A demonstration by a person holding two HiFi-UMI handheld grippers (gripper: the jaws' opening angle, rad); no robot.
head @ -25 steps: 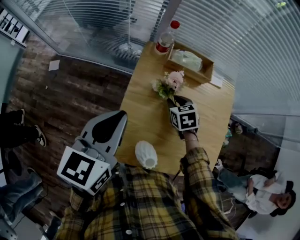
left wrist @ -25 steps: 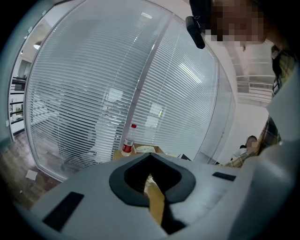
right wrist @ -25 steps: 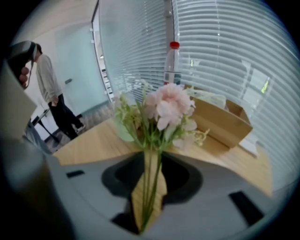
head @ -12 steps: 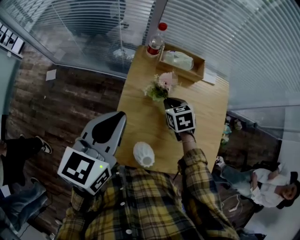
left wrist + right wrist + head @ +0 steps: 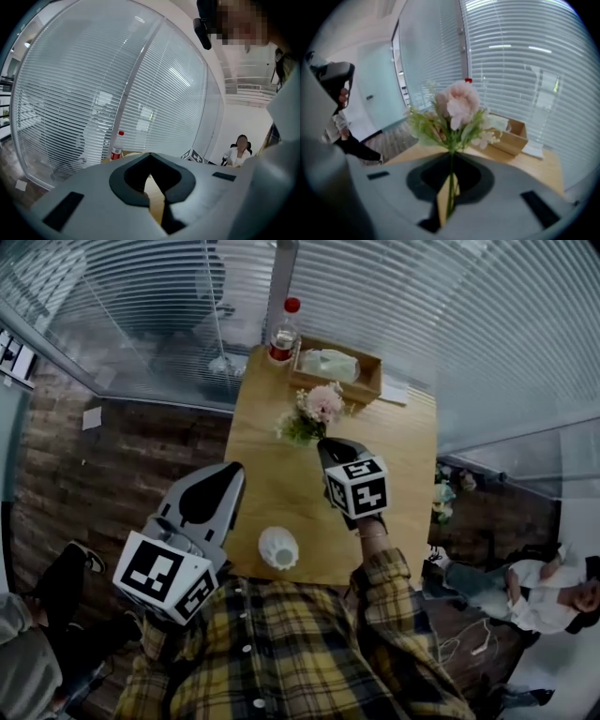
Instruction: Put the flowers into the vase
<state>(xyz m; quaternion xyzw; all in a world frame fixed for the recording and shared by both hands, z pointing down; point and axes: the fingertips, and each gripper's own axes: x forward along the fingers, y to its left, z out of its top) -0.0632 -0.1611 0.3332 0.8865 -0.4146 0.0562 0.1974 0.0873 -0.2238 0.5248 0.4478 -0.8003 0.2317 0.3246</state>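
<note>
The small bunch of pink and white flowers with pale green leaves pointed its blooms straight out from the right gripper. Its thin green stem ran back along the gripper's own line, so the long axis of the bunch and the gripper's axis were one. In the head view the flowers were aimed away from the person, towards the shallow light wooden tray at the far end of the light wooden table. They were over the table's far half.

The stem lay in the narrow slit between the two grey jaws. The leaves and blooms were wholly beyond the tips, and the lower stem passed down between the jaws. The jaws of the right gripper were closing and stood almost together, pinching the stem and nothing else.

The white ribbed ceramic vase stood upright near the table's near edge, well apart from the flowers and close to the person's yellow plaid shirt.

The left gripper was held off the table's left side. Its jaws met at the tips with nothing between them. A clear plastic bottle with a red cap stood just beside the tray.
</note>
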